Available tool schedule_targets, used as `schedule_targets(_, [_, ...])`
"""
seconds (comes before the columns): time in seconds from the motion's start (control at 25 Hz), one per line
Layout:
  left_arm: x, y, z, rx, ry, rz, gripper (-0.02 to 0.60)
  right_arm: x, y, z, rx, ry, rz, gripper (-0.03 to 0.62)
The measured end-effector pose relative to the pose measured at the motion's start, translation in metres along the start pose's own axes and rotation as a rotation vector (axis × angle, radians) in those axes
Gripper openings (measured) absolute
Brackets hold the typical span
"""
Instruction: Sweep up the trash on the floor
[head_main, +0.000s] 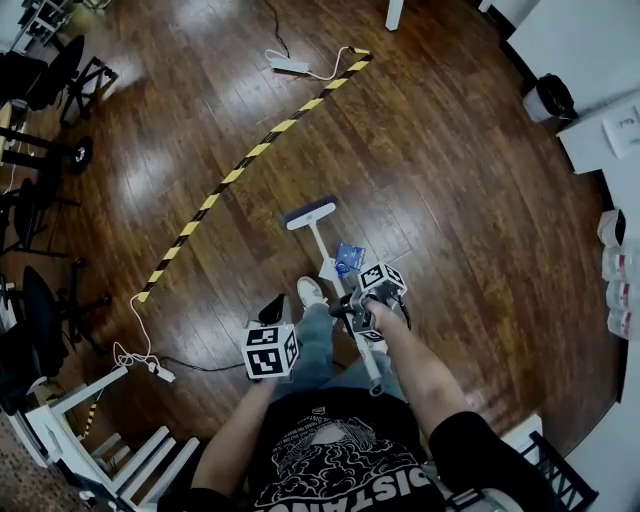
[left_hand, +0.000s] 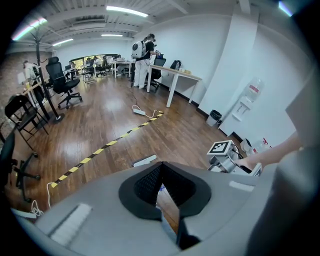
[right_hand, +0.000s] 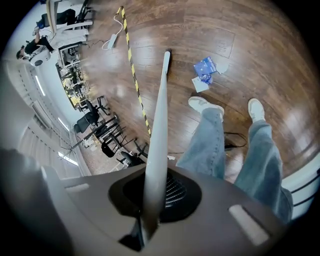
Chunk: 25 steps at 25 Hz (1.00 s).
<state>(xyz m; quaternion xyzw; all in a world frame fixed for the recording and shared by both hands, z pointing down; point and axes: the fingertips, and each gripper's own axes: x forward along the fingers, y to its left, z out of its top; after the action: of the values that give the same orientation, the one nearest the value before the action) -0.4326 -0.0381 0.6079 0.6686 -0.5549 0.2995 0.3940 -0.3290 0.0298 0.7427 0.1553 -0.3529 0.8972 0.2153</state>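
A white broom stands on the wooden floor, its handle (head_main: 322, 250) running down to the head (head_main: 310, 212). My right gripper (head_main: 353, 308) is shut on that handle (right_hand: 160, 115) partway up, and the head (right_hand: 167, 51) rests far below. Beside the head lie a blue packet (head_main: 348, 258) and a white scrap of paper (head_main: 330, 269); the packet (right_hand: 205, 65) and the scrap (right_hand: 200, 85) also show just ahead of the person's shoes. My left gripper (head_main: 272, 308) hangs low on the left with its jaws (left_hand: 161, 167) shut, holding nothing.
A yellow-black striped strip (head_main: 250, 150) crosses the floor towards a white power strip (head_main: 288, 65). Office chairs (head_main: 40, 90) line the left side. A black bin (head_main: 549, 97) stands at the right wall. A white frame (head_main: 110, 440) and cable (head_main: 140, 355) lie bottom left.
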Motion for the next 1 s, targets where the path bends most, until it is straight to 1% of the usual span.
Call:
schedule_targets(0.16, [-0.008, -0.036, -0.023, 0.002, -0.015, -0.006, 0.006, -0.02, -0.04, -0.017, -0.006, 0.004, -0.019, 0.012])
schedule_targets(0.44, [-0.029, -0.087, -0.07, -0.005, -0.036, -0.002, 0.006, -0.043, -0.093, -0.053, 0.006, 0.007, -0.03, 0.011])
schedule_targets(0.72, [-0.05, -0.114, -0.101, -0.027, -0.067, 0.026, 0.006, -0.059, -0.133, -0.081, 0.019, 0.005, -0.03, 0.011])
schedule_targets(1.0, [-0.064, -0.133, -0.124, -0.049, -0.087, 0.059, 0.006, -0.069, -0.159, -0.095, 0.017, 0.015, -0.037, 0.011])
